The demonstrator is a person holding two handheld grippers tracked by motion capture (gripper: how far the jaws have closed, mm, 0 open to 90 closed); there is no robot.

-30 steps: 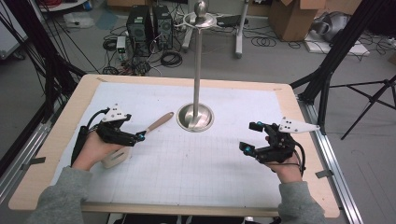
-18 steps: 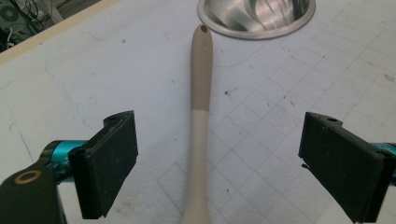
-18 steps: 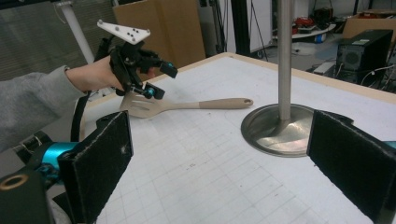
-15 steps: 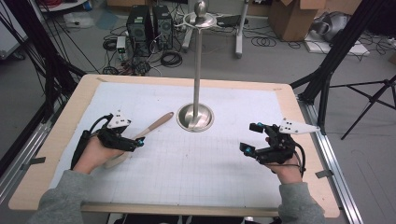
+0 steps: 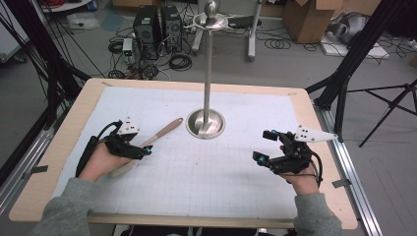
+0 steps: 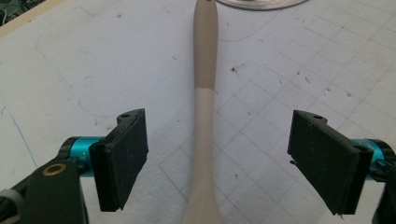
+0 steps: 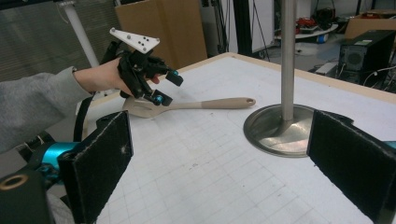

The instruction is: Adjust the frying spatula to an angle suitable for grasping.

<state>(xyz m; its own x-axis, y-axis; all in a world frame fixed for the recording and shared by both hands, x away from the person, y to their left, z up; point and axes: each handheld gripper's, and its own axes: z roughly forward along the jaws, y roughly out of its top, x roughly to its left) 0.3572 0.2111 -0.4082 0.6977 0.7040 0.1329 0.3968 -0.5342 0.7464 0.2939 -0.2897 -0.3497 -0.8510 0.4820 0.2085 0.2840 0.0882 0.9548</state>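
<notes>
Left claw (image 6: 217,158) has lowered, closing, astride the spoon (image 6: 205,116).

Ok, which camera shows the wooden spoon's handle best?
The left gripper view: the spoon handle runs up between the open jaws, close and sharp. The right gripper view shows the whole spoon from the side; the high view shows it small beside the left gripper.

No readable text, label, brand, number or sign is showing anywhere in these views. The white mat (image 5: 206,162) covering the tabletop is carrying only a faint printed grid of squares, with no figures along its lines. The cardboard boxes (image 5: 307,17) far off on the floor are too small and blurred for any printing on them to be made out.
</notes>
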